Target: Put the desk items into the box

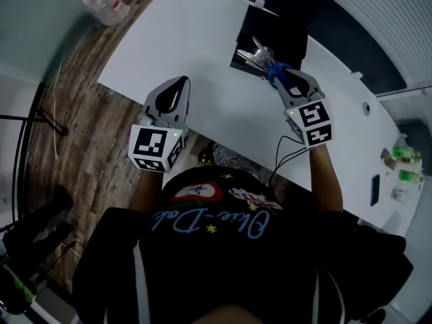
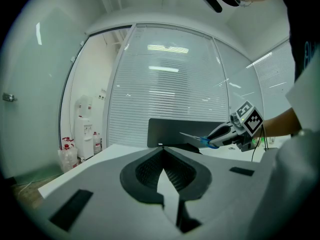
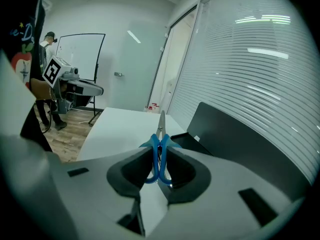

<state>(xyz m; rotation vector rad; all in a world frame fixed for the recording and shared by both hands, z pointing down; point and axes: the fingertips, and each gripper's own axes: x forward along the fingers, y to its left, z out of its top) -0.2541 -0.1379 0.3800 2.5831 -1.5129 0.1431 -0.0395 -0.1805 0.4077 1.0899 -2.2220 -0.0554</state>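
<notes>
My right gripper (image 1: 278, 74) is shut on a pair of blue-handled scissors (image 1: 268, 65), pressing the handles between its pads. The steel blades point at the open black box (image 1: 273, 20) at the desk's far side and hover over its near edge. In the right gripper view the scissors (image 3: 160, 151) stand upright between the jaws, with the box (image 3: 235, 134) ahead to the right. My left gripper (image 1: 181, 85) hangs over the white desk (image 1: 189, 39) near its front edge, jaws shut and empty. From the left gripper view (image 2: 162, 153) I see the scissors (image 2: 199, 139) beside the box (image 2: 175, 130).
Plastic bottles (image 1: 104, 2) stand on the wooden floor beyond the desk's left end. Small green items (image 1: 405, 157) and a dark flat object (image 1: 374, 189) lie at the desk's right end. A cable (image 1: 287, 152) hangs from the right gripper.
</notes>
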